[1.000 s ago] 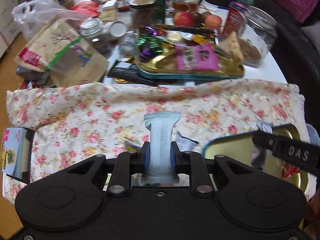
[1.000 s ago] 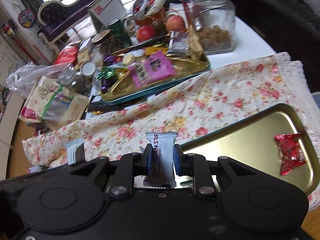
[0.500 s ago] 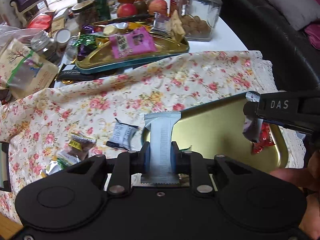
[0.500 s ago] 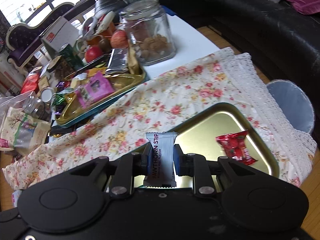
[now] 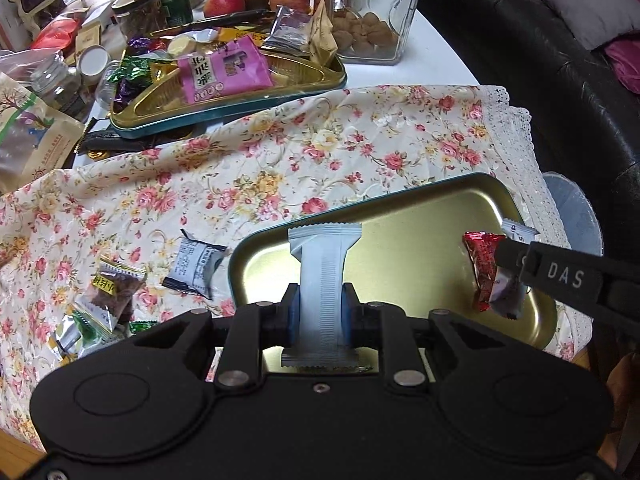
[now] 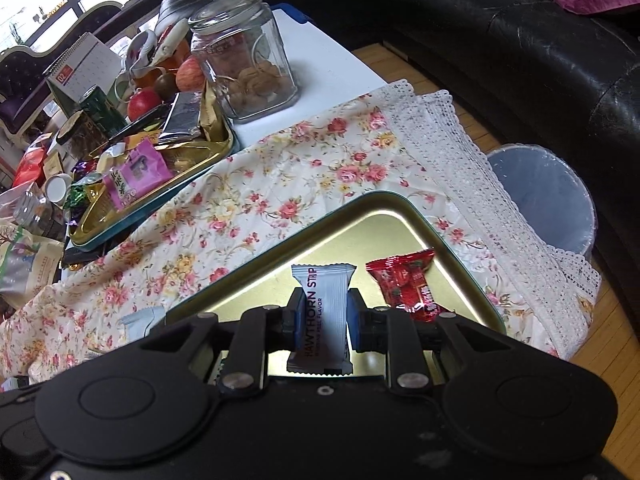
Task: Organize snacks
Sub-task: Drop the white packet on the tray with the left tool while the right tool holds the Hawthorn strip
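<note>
above a gold metal tray on a floral tablecloth, the left gripper is clamped on a pale grey snack wrapper held upright. the right gripper is clamped on a white hawthorn strip packet, also over the tray. a red candy lies in the tray. three small wrapped snacks lie on the cloth left of the tray.
</note>
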The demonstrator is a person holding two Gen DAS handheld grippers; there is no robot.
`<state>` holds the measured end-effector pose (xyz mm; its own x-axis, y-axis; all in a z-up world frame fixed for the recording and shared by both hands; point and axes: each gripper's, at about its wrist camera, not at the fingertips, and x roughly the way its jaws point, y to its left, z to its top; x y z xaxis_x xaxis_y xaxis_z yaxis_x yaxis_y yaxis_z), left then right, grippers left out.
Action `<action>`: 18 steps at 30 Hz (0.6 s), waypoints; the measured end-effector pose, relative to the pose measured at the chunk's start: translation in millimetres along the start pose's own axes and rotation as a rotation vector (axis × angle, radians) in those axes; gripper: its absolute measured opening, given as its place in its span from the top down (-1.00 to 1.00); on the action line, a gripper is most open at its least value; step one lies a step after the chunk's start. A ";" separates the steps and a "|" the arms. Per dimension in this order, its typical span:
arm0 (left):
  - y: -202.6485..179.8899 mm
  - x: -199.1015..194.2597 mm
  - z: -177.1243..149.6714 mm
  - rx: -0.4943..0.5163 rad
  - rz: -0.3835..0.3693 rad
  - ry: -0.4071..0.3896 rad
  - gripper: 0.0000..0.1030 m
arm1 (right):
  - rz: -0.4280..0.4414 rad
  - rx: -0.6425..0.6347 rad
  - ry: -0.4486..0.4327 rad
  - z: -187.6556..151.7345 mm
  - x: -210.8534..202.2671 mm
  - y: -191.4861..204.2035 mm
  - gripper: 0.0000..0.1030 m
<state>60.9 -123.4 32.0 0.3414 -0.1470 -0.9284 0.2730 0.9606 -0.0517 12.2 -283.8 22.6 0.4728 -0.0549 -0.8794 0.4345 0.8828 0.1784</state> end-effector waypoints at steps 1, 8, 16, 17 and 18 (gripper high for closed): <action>-2.0 1.3 0.4 0.002 0.002 0.002 0.47 | -0.002 0.001 0.001 -0.1 0.2 -1.7 0.55; -17.3 8.0 1.7 0.025 0.018 0.006 0.47 | -0.021 0.014 -0.002 1.3 -0.2 -10.4 0.55; -25.4 4.7 -0.3 0.061 0.042 -0.025 0.31 | -0.020 0.021 0.002 1.6 0.2 -12.1 0.55; -24.6 4.4 -0.1 0.059 0.041 -0.025 0.31 | -0.021 0.023 0.002 1.6 0.2 -12.0 0.55; -23.7 4.4 0.2 0.054 0.043 -0.025 0.31 | -0.023 0.023 0.002 1.5 0.2 -12.0 0.55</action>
<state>56.1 -146.8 29.2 0.3757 -0.1126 -0.9199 0.3060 0.9520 0.0085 8.2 -295.2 20.8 0.4609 -0.0736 -0.8844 0.4624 0.8705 0.1685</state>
